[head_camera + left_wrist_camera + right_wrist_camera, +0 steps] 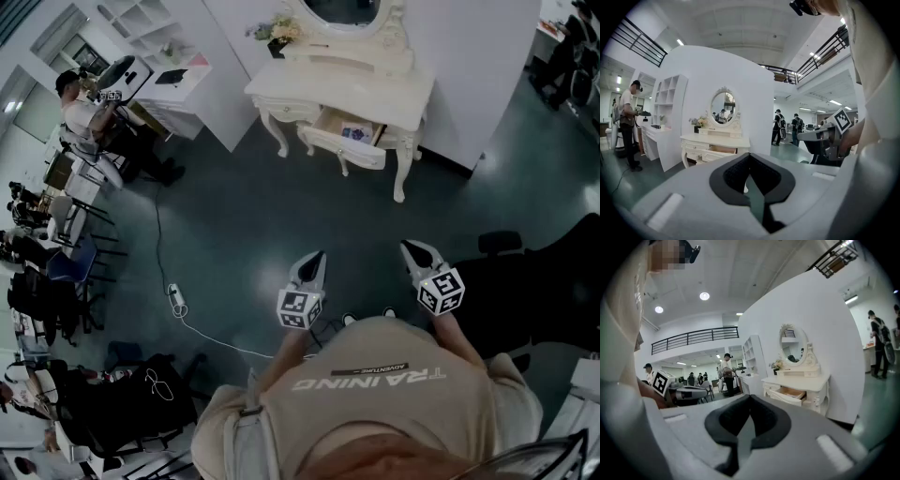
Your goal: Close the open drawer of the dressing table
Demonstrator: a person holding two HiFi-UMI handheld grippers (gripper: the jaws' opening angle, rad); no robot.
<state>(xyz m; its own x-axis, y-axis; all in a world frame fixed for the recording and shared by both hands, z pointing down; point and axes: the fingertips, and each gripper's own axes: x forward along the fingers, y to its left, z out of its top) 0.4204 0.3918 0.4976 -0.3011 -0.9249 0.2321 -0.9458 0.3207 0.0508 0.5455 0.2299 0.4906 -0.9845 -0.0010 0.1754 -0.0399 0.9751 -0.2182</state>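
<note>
Head view: the drawer (343, 141) of the dressing table (384, 89) stands pulled out toward the person, to the right of a shut drawer (292, 112). A small blue and white item (354, 133) lies inside it; what it is cannot be told. The right gripper view shows the drawer's pale wooden inside. The table is white with curved legs and stands against a white partition wall (469, 56). On its top are an oval mirror (345, 9) and a bunch of flowers (279, 30). The floor (244, 216) is dark grey-green and glossy, in a large hall with a railed upper gallery.

The left gripper (316, 257) and the right gripper (413, 247) hang side by side in front of the person's chest, both pointed at the table and well apart from it, with a stretch of floor between. Each gripper view shows its jaw tips meeting with nothing between them.

A power strip (175, 298) with a white cable lies on the floor to the left. Further left a person (84, 108) stands at a white desk (178, 89) beside a shelf unit (141, 19). A black chair (539, 281) stands at the right
</note>
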